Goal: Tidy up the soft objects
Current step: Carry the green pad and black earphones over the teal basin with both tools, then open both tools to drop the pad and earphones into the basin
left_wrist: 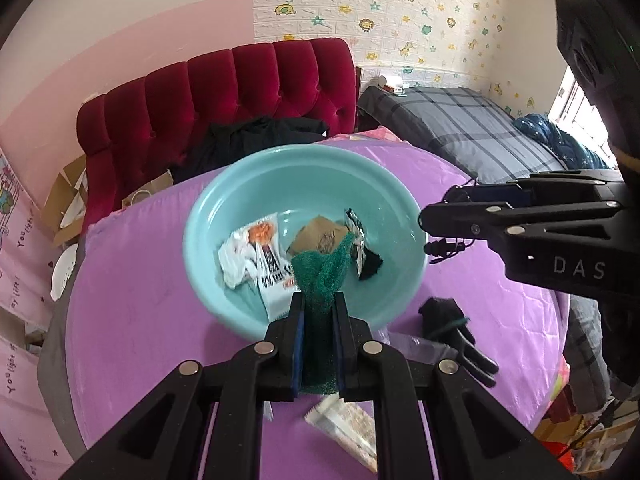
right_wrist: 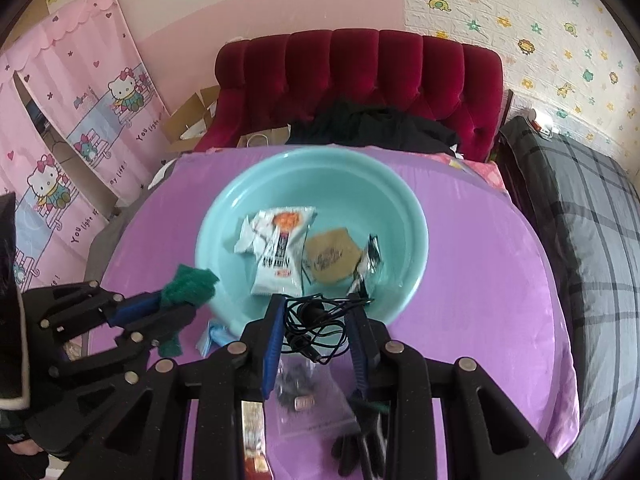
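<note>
A teal basin (left_wrist: 304, 184) (right_wrist: 320, 184) stands on the purple-covered table (left_wrist: 140, 280). A white snack packet (left_wrist: 268, 258) (right_wrist: 280, 248), a brown packet (left_wrist: 320, 236) (right_wrist: 332, 256) and a black-and-silver packet (left_wrist: 358, 240) lie inside it. My left gripper (left_wrist: 318, 298) (right_wrist: 172, 306) is shut on a green scouring cloth (left_wrist: 320, 276) (right_wrist: 190, 280), held over the basin's near rim. My right gripper (right_wrist: 316, 306) (left_wrist: 438, 208) is shut on a tangled black cable (right_wrist: 316, 320) (left_wrist: 444, 247) at the basin's near right edge.
A black glove (left_wrist: 452, 320) (right_wrist: 360, 448), a clear bag (right_wrist: 304, 396) and a few packets (left_wrist: 344, 424) (right_wrist: 214, 338) lie on the table in front of the basin. Behind the table stands a red tufted sofa (right_wrist: 360, 68) with dark clothes on it. A plaid bed (left_wrist: 460, 128) is at the right.
</note>
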`<state>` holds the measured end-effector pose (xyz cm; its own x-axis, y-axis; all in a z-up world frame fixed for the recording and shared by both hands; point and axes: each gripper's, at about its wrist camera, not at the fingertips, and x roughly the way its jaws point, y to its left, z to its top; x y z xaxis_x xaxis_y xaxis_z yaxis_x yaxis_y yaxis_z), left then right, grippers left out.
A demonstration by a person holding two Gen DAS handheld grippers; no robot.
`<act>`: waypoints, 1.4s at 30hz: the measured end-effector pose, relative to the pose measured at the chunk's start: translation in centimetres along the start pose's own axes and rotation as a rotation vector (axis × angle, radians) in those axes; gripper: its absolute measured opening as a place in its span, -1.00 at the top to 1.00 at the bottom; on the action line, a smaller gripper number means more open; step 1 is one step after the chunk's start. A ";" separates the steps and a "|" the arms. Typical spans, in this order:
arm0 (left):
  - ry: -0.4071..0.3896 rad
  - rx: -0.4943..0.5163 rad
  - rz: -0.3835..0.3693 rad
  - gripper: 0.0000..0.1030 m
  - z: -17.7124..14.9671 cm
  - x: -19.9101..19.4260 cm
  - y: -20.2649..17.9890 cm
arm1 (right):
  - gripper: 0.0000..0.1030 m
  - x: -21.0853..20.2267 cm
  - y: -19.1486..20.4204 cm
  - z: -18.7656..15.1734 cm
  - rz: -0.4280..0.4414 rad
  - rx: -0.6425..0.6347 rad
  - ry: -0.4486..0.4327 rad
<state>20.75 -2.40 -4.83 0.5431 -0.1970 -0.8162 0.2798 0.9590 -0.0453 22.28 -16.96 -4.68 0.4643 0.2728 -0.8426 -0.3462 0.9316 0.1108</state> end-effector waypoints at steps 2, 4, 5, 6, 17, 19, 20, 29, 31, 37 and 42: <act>0.002 0.000 0.001 0.75 0.4 0.5 0.3 | 0.39 0.8 -0.2 1.1 -0.001 0.000 0.001; 0.002 -0.001 0.003 0.75 1.0 1.2 0.6 | 0.38 1.5 -0.4 2.0 0.006 0.005 -0.002; 0.004 -0.003 0.000 0.75 1.3 1.5 0.8 | 0.38 1.9 -0.5 2.3 0.007 0.008 0.002; 0.003 -0.007 -0.001 0.75 1.5 1.9 1.0 | 0.38 2.2 -0.6 2.5 0.007 0.010 0.001; 0.025 -0.043 -0.021 0.75 3.8 6.9 2.4 | 0.35 7.8 -2.6 5.8 0.017 0.077 0.040; 0.035 -0.046 -0.023 0.75 4.0 7.9 2.5 | 0.35 8.6 -2.9 6.3 0.022 0.085 0.044; 0.035 -0.042 -0.023 0.75 4.0 8.3 2.5 | 0.34 9.1 -3.2 6.5 0.035 0.099 0.047; 0.065 -0.056 0.000 0.75 3.9 12.2 3.1 | 0.33 12.7 -4.2 6.9 0.017 0.128 0.091; 0.078 -0.062 -0.001 0.74 3.8 12.7 3.2 | 0.33 13.4 -4.1 6.9 0.004 0.123 0.102; 0.056 -0.066 -0.009 0.72 3.9 12.4 3.0 | 0.27 14.2 -4.4 7.1 0.024 0.131 0.115; 0.045 -0.069 0.020 -0.24 3.8 11.9 2.8 | 0.02 13.9 -4.3 7.1 0.019 0.135 0.108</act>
<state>30.99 -2.88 -12.51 0.5118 -0.1700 -0.8421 0.2132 0.9747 -0.0672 36.02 -15.50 -13.08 0.3663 0.2703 -0.8904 -0.2384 0.9522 0.1910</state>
